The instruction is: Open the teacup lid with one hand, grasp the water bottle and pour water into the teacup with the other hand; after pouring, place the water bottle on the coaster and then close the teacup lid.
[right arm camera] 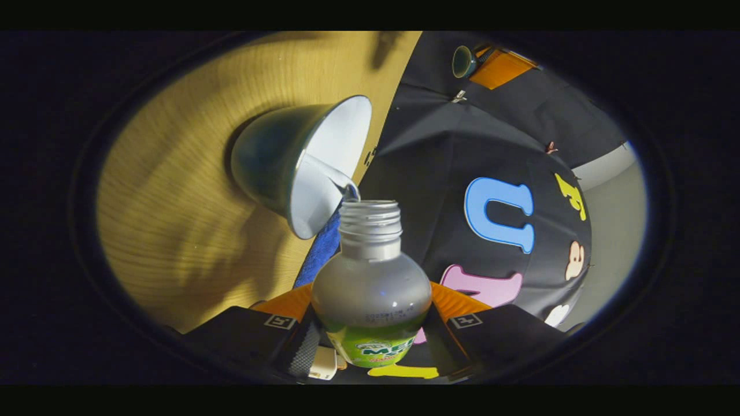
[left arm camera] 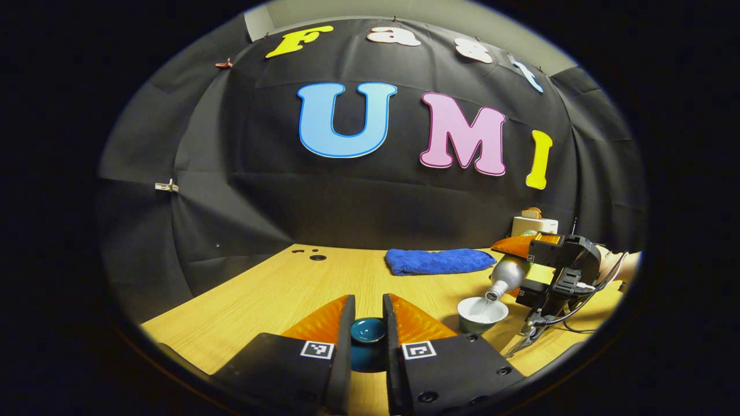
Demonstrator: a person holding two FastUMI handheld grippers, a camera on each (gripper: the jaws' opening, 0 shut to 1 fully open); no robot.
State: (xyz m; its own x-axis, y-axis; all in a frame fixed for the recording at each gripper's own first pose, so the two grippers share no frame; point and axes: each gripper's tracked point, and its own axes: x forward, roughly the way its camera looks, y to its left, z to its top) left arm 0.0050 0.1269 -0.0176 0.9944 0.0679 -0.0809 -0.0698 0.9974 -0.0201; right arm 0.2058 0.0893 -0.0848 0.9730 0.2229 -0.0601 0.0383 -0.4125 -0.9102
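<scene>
both hand-held grippers full: lid (left arm camera: 368, 330), tilted bottle (right arm camera: 370, 277).

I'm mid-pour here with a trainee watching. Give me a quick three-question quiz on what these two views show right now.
1. True or false: the right gripper holds the water bottle tilted, with water running into the teacup.
2. What does the left gripper hold between its fingers? A) the blue towel B) the teacup lid C) a coaster
3. Fill in: behind the teacup, toward the booth wall, a folded blue ____ lies on the table.

Key: 1 true; 2 B, the teacup lid; 3 towel.
</scene>
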